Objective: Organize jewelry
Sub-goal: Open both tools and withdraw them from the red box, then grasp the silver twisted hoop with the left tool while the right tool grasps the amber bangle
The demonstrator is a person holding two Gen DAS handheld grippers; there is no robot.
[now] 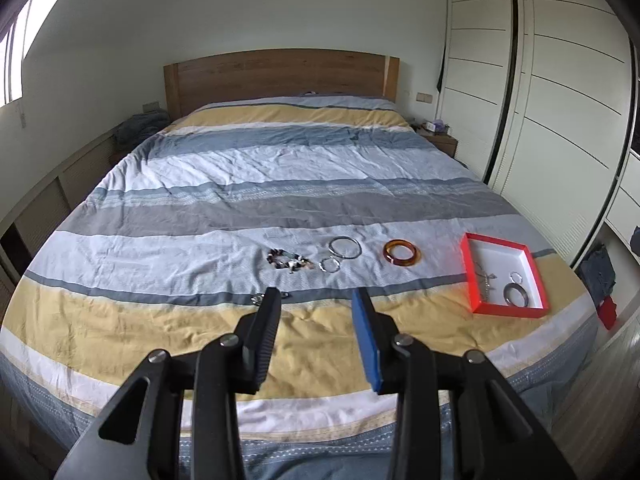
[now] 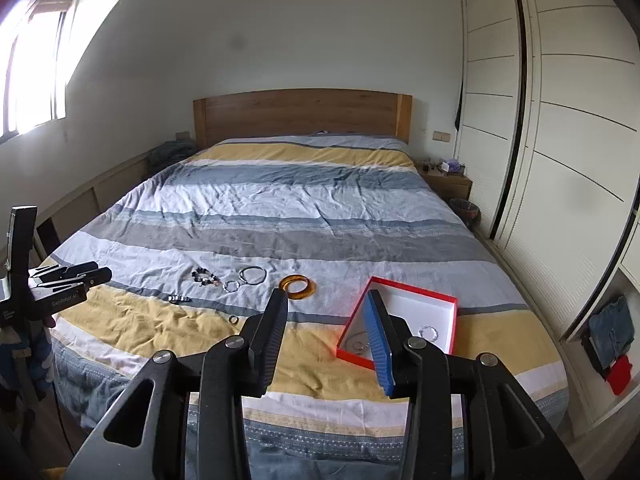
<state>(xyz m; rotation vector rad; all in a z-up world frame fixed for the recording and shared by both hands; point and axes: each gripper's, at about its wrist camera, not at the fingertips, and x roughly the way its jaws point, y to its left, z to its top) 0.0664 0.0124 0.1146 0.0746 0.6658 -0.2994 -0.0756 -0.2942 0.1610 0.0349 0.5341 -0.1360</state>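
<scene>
In the left wrist view, the left hand-held gripper (image 1: 316,300) is held wide apart and empty above the bed (image 1: 280,184). A chain, a small ring and a grey bangle are already seen inside the red box (image 1: 466,268). The beaded bracelet (image 1: 289,261), silver bangles (image 1: 345,248) and amber bangle (image 1: 401,254) are left on the cover.

In the right wrist view, the right hand-held gripper (image 2: 328,302) is likewise spread wide, holding nothing, near the red box (image 2: 450,324). A small ring (image 2: 233,320) and a dark clasp piece (image 2: 178,299) are also left outside, so the task is judged partly done.
</scene>
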